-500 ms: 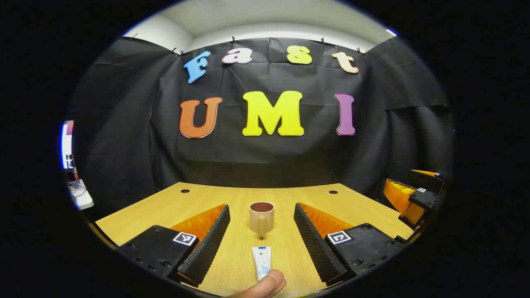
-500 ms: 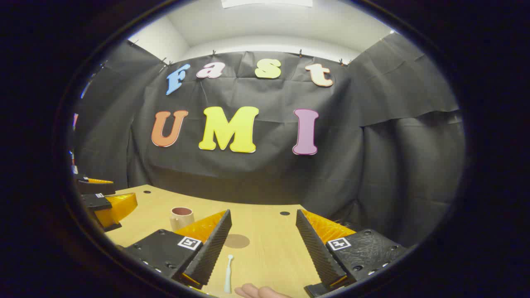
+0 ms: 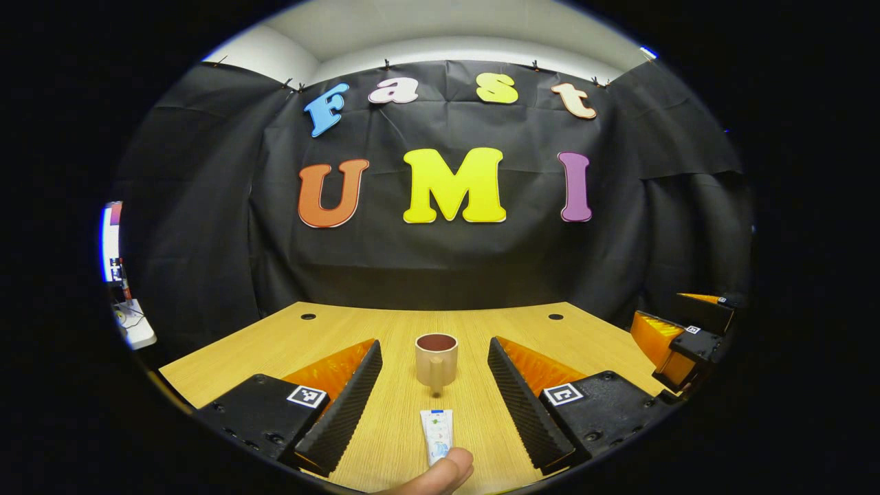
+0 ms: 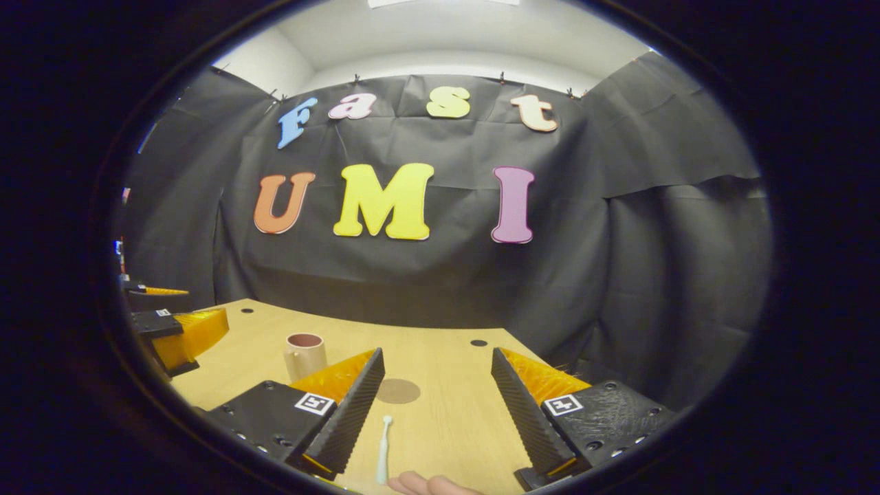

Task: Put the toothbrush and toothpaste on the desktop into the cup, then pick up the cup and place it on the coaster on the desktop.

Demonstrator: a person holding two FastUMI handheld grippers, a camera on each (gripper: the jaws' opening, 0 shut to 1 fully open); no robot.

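Both my cameras sit low over the worktop (image 3: 385, 323), looking forward toward the booth wall. They share the cup (image 3: 436, 359) (image 4: 304, 354).

Bare wooden desk (image 3: 275, 350) stretches around a cup (image 3: 436, 358) standing upright mid-desk. A toothpaste tube (image 3: 437, 433) lies flat just before it, a fingertip (image 3: 440, 474) at its near end. Further right, a flat coaster (image 4: 398, 390) and toothbrush (image 4: 382, 440) lie apart with open wood between.

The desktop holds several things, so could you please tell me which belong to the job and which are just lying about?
Belonging to the job:
cup
toothpaste
toothbrush
coaster

Just there:
cable holes in the desktop
white item beyond the desk's left edge
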